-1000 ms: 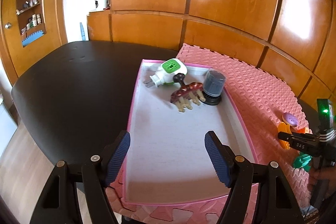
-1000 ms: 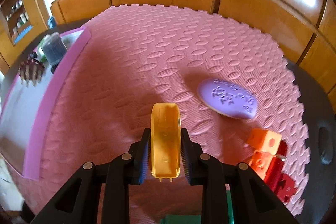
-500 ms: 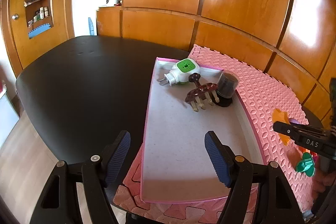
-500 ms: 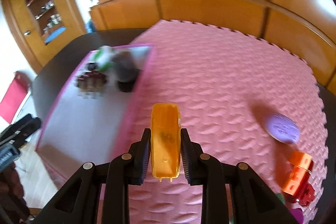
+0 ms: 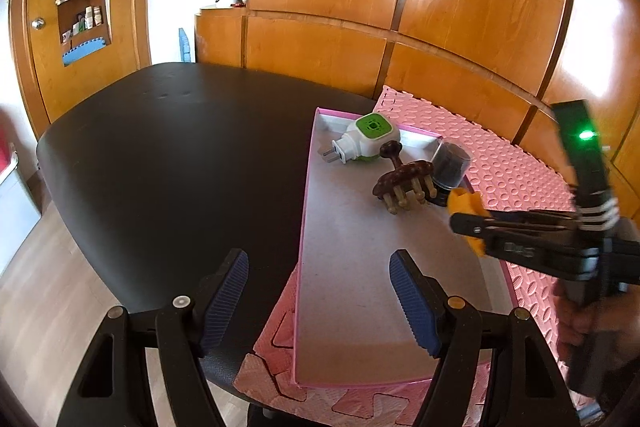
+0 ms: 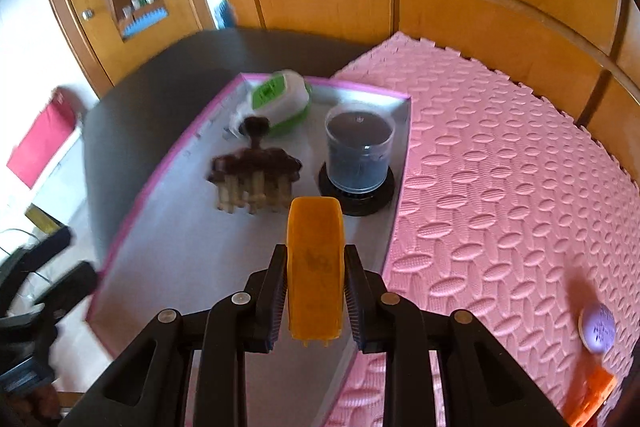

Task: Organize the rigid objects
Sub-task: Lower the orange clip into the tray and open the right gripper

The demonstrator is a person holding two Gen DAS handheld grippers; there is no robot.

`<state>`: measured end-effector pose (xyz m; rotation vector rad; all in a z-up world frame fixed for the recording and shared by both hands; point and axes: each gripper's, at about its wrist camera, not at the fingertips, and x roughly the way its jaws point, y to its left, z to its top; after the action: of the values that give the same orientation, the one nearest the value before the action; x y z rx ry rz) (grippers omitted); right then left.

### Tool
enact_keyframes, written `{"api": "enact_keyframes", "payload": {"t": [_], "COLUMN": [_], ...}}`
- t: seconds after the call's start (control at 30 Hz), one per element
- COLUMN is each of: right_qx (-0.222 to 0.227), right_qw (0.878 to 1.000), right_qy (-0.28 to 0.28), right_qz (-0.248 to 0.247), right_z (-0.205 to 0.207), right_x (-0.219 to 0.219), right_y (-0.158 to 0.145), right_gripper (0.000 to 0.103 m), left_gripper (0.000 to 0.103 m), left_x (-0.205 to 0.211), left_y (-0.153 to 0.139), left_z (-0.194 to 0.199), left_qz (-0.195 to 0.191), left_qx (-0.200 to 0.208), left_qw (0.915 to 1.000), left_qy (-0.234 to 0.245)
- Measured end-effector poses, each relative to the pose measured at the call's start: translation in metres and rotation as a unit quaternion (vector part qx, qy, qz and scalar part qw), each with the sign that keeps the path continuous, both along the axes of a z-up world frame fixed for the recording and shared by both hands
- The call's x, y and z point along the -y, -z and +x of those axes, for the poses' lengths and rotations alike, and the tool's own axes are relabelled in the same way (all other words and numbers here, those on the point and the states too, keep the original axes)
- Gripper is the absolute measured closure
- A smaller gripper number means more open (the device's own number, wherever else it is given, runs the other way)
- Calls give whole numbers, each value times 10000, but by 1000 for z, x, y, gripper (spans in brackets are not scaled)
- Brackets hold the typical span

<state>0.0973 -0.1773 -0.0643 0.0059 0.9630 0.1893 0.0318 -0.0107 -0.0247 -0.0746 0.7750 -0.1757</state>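
Observation:
A pink-rimmed tray (image 5: pixel 306 203) with a grey floor (image 6: pixel 192 251) lies on the mat's left edge. At its far end sit a green and white plug-in device (image 5: pixel 370 137) (image 6: pixel 280 99), a brown massager with wooden pegs (image 5: pixel 404 183) (image 6: pixel 254 171) and a clear cup of dark material (image 5: pixel 450 165) (image 6: pixel 358 151). My right gripper (image 6: pixel 316 255) (image 5: pixel 472 223) is shut on a yellow plastic piece (image 6: pixel 316 267) (image 5: pixel 466 203), held above the tray just in front of the cup. My left gripper (image 5: pixel 318 267) stands open and empty over the tray's near left rim.
The pink foam mat (image 6: pixel 500 167) (image 5: pixel 520 163) covers the right part of a black table (image 5: pixel 180 155). A purple oval (image 6: pixel 598 323) and an orange block (image 6: pixel 592 395) lie on the mat at the far right. Wooden wall panels stand behind. A hand (image 5: pixel 580 319) holds the right gripper.
My right gripper has carried the yellow piece leftward, from over the mat to over the tray, and rolled somewhat. The left gripper has drifted slightly left, still open.

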Motion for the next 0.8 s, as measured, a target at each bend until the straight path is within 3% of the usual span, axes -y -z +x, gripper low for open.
{"api": "enact_keyframes", "payload": {"t": [0.3,0.6,0.8], "right_qx": [43,157,246], "right_qw": [9986,9997,9994], "right_qy": [63,92,238], "right_qz": [-522,-133,66], "right_z": [10,-3,-16], "right_x": [-9,-7,-3], "right_y": [17,4,-3], "right_gripper": [75,59,59], "left_gripper": [29,29,29], "left_x": [0,1,6], "left_y": [5,5,3], "left_z": [2,0,-4], "left_qz": [15,37,65], "left_qx": [-67,-52,-23], "left_qw": [10000,10000,10000], "left_qy": [-3,11,61]}}
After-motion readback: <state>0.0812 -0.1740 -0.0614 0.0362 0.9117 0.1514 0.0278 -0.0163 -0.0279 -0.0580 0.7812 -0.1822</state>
